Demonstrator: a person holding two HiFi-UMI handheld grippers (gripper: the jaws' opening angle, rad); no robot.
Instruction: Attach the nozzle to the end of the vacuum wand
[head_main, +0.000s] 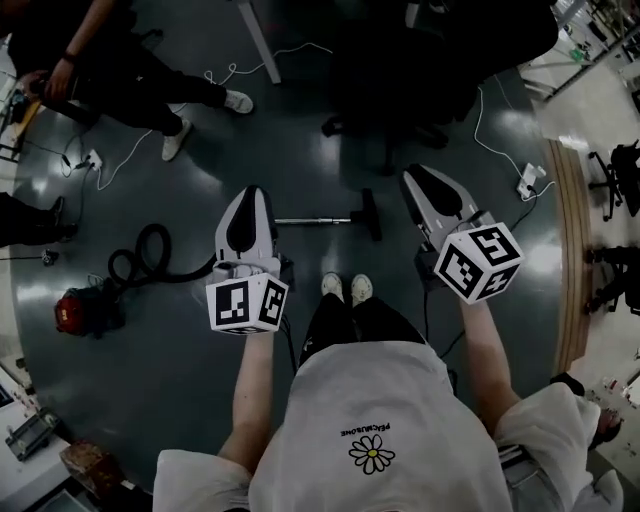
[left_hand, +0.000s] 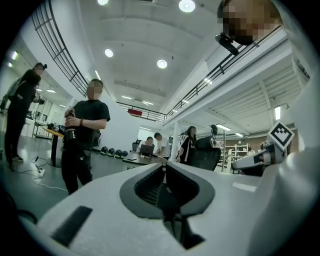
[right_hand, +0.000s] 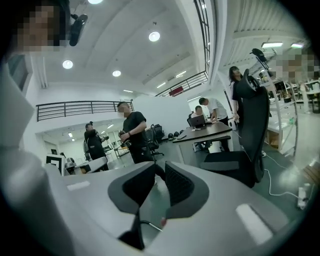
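On the dark floor ahead of my feet lies a silver vacuum wand (head_main: 310, 220) with a black nozzle (head_main: 368, 213) at its right end; I cannot tell whether they are joined. My left gripper (head_main: 252, 193) hovers left of the wand, well above the floor, and its jaws meet with nothing between them (left_hand: 162, 169). My right gripper (head_main: 413, 174) hovers to the right of the nozzle. In the right gripper view a narrow gap shows between its ribbed pads (right_hand: 179, 184), and the right gripper (right_hand: 159, 172) holds nothing. Both point level into the room.
A red vacuum body (head_main: 85, 308) with a coiled black hose (head_main: 148, 255) sits at the left. A black office chair (head_main: 400, 95) stands beyond the wand. White cables and a power strip (head_main: 528, 182) lie on the floor. A person's legs (head_main: 180, 95) reach in at top left.
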